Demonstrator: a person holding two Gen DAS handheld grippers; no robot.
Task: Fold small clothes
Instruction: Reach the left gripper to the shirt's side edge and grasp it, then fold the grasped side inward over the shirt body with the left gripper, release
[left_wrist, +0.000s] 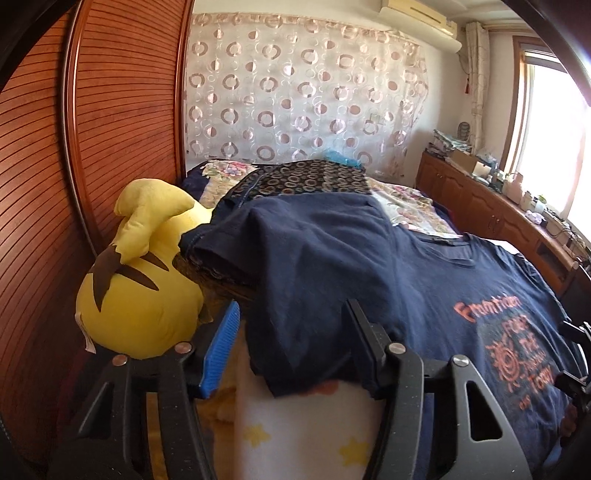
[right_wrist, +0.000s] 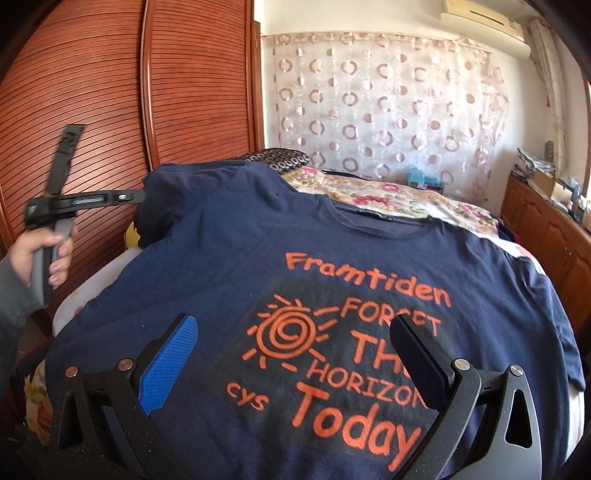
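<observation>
A navy T-shirt (right_wrist: 229, 258) with an orange print lies face up on the bed, collar towards the far side. My right gripper (right_wrist: 291, 321) hovers open over the print, nothing between its fingers. In the left wrist view my left gripper (left_wrist: 291, 306) straddles the shirt's left edge (left_wrist: 303, 332). Fabric lies between the jaws, with a gap still showing beside the blue pad (left_wrist: 221, 350). The right wrist view shows a hand (right_wrist: 33, 254) holding the left gripper (right_wrist: 136, 195), its tip at the shirt's left sleeve (right_wrist: 159, 184).
A yellow plush toy (left_wrist: 140, 288) sits left of the shirt against the slatted wooden wardrobe (left_wrist: 110, 110). A dark patterned cloth (left_wrist: 306, 177) and floral bedcover (left_wrist: 406, 206) lie beyond. A star-print blanket (left_wrist: 295, 435) is underneath. A cluttered wooden sideboard (left_wrist: 480, 206) runs along the right.
</observation>
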